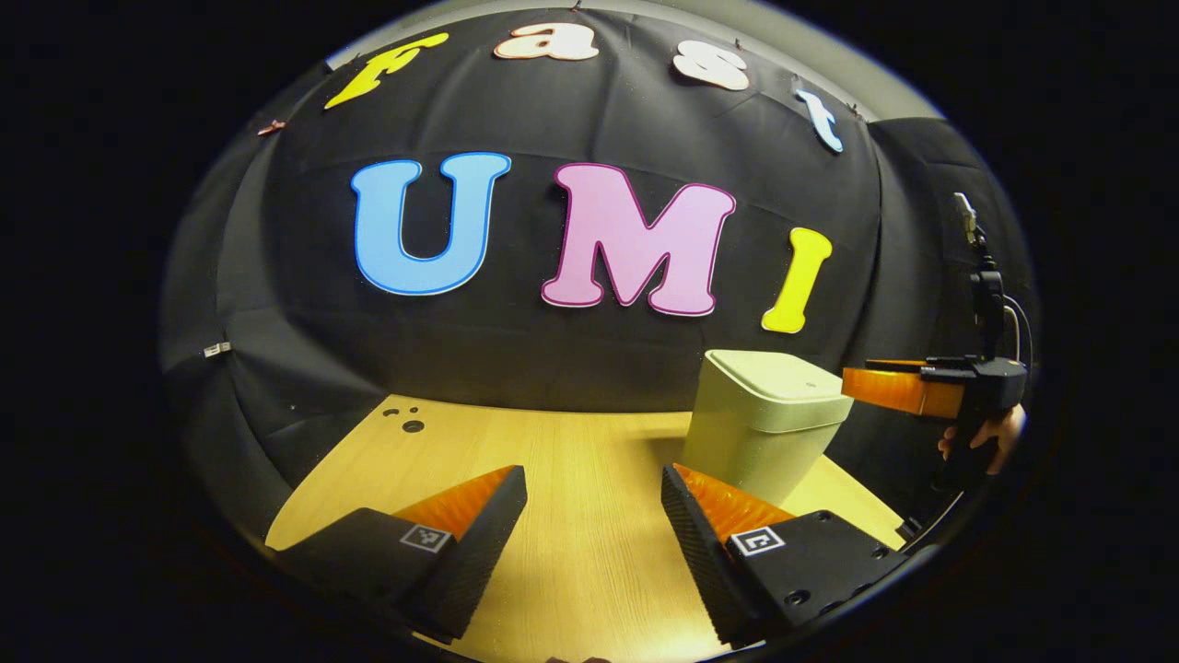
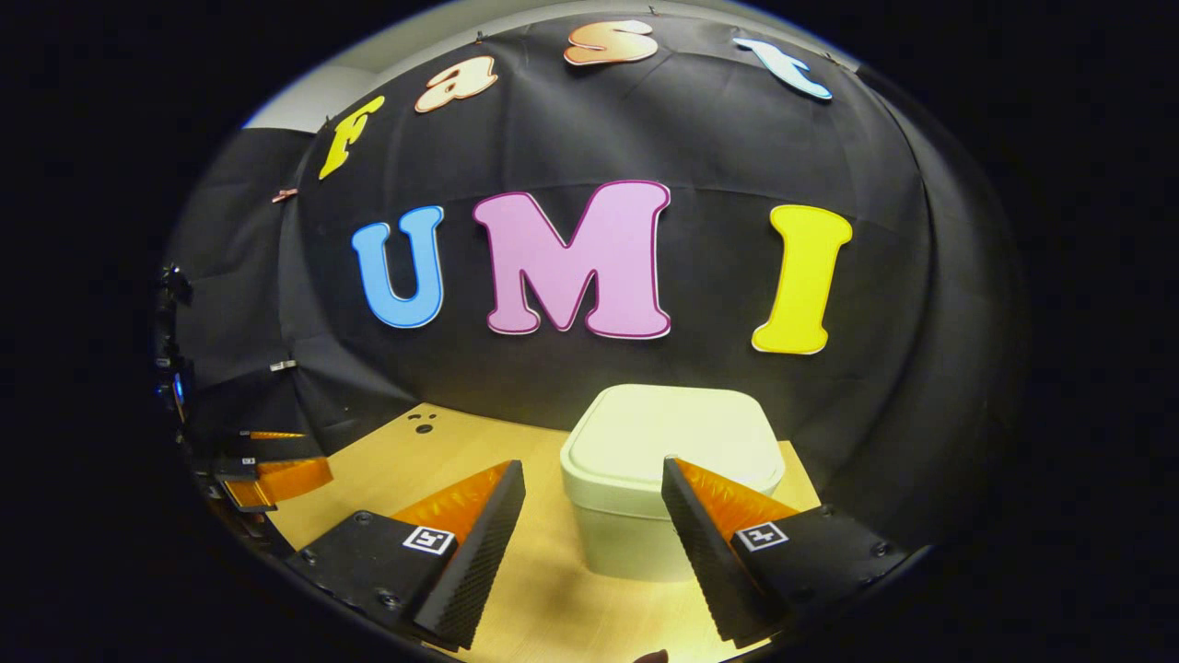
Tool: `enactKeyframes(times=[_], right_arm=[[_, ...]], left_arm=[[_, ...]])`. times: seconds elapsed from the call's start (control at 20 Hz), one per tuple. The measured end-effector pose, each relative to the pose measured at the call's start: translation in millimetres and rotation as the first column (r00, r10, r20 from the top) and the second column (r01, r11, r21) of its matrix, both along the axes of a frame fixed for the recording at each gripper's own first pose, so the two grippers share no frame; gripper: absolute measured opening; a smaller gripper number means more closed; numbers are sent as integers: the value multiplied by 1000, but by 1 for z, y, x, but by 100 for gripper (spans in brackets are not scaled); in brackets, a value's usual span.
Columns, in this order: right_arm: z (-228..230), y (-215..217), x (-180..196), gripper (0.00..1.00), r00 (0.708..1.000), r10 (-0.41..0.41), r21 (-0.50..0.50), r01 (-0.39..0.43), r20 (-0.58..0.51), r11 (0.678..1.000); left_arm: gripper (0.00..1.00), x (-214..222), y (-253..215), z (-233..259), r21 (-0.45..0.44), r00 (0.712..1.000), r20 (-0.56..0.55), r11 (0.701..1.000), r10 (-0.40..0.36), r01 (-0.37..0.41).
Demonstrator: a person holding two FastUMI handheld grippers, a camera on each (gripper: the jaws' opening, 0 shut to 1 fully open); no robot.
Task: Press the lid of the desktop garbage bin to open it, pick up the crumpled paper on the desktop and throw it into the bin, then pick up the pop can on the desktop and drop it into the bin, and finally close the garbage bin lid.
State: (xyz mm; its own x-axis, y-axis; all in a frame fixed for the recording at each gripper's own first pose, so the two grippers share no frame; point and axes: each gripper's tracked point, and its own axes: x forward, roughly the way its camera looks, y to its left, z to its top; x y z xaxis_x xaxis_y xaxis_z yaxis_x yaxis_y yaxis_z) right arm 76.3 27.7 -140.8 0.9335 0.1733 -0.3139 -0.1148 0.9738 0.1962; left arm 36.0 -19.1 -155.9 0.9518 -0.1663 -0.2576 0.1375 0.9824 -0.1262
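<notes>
The garbage bin, lid shut, looks light, stiff plastic (likely to skid), so press it top-centre; both grippers gape wide, holding nothing.

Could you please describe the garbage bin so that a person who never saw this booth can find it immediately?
Start from the wooden table that stands against the black cloth wall. Near the table's back edge stands the garbage bin, a pale, boxy container with rounded corners. Its flat lid is closed, and it is the one tall, light-coloured thing standing on the wood.
</notes>
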Motion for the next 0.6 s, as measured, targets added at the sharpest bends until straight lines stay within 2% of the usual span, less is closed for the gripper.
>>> enactKeyframes(times=[0.3,0.6], right_arm=[[-3,26,-28,95,999,32,26,-32,13,999],[-20,29,-44,95,999,26,44,-25,-29,999]], left_arm=[[94,-1,-1,-1,3,1000,-2,1000,-4,4],[94,-4,-3,-2,3,1000,-6,1000,-1,1]])
